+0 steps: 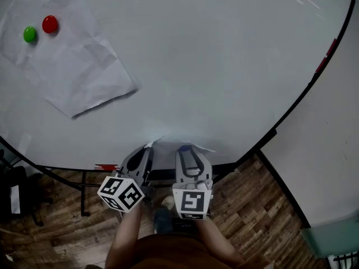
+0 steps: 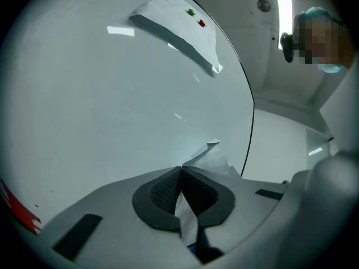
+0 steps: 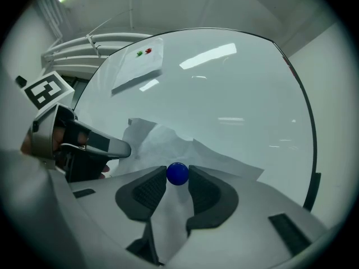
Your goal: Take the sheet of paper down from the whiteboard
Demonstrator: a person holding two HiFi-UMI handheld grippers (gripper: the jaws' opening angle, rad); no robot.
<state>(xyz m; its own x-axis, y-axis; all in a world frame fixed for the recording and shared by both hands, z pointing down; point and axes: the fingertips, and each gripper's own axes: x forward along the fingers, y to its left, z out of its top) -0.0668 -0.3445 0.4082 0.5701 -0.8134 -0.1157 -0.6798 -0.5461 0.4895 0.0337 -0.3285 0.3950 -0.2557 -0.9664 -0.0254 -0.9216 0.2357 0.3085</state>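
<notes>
Left gripper view: sheet of paper (image 2: pixel 216 158), crumpled at bottom edge of whiteboard (image 1: pixel 224 66), pinched in closed left gripper (image 2: pixel 181 170). Right gripper (image 3: pixel 178 175) spread wide around blue magnet (image 3: pixel 178 173) on the sheet. Second sheet (image 1: pixel 73 60) sits upper left.

Bare whiteboard (image 1: pixel 224 66) lies open right of the upper-left sheet (image 1: pixel 73 66).

The light-grey plastic left tool (image 1: pixel 145 149) and matching right tool (image 1: pixel 188 150) have black ribbed pads (image 3: pixel 147 192) and black-and-white marker cubes (image 1: pixel 121 194). The person wears a brown top (image 1: pixel 168 252).
</notes>
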